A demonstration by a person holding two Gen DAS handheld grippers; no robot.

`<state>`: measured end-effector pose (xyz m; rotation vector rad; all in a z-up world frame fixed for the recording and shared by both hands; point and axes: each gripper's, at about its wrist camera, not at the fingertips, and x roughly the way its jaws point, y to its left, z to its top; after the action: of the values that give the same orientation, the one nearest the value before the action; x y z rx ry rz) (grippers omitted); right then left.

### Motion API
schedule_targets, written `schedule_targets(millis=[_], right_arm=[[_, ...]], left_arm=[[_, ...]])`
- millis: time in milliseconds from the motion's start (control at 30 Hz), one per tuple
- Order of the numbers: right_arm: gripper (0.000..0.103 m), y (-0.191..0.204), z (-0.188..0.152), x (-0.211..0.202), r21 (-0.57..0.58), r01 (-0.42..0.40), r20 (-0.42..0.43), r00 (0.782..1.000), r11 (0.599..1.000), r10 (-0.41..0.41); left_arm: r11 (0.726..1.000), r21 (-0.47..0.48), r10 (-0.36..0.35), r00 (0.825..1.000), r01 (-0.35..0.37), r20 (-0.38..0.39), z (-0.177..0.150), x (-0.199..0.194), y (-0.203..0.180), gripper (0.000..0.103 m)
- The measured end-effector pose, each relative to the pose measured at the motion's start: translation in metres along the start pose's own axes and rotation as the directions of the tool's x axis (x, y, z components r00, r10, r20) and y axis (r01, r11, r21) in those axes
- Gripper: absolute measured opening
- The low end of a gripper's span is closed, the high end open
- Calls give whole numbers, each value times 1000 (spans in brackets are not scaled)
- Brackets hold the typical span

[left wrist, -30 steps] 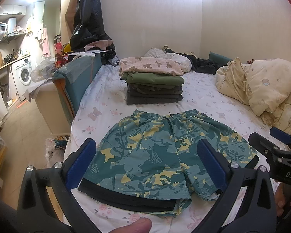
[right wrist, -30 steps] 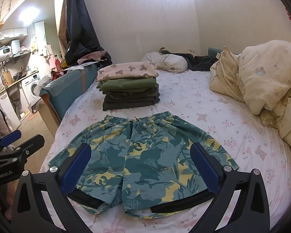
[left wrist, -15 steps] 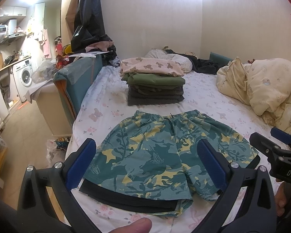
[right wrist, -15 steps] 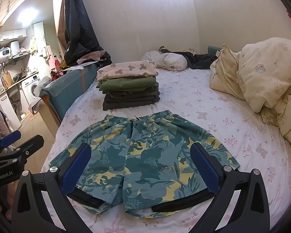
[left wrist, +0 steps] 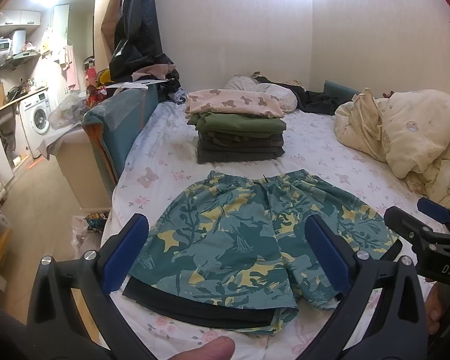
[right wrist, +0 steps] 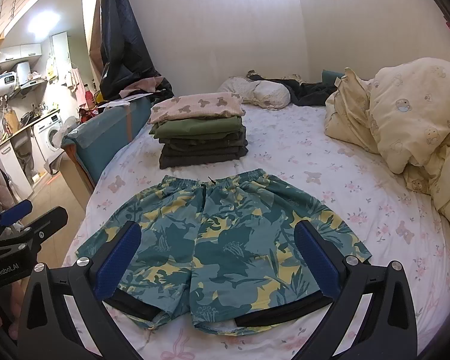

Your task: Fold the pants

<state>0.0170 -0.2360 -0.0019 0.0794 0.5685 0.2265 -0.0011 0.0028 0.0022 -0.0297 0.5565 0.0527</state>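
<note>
Shorts [left wrist: 255, 240] one, folded stack [left wrist: 240, 129] one, tongs two

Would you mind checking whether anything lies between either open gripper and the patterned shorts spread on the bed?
Nothing visible does. The shorts lie flat on the bed sheet, directly ahead of the open left gripper and right gripper. The stack of folded clothes sits beyond the waistband, apart from the shorts, so it blocks neither approach.

Teal-and-yellow floral shorts [left wrist: 255, 237]
</note>
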Motion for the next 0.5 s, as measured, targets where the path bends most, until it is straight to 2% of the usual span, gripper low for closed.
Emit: schedule_targets(millis=[500], right_arm=[[103,0,4,0,4,-6,-3,1000,1000,6]], left_arm=[[1000,-2,4,1000,-4,9,-2,2,1,102]])
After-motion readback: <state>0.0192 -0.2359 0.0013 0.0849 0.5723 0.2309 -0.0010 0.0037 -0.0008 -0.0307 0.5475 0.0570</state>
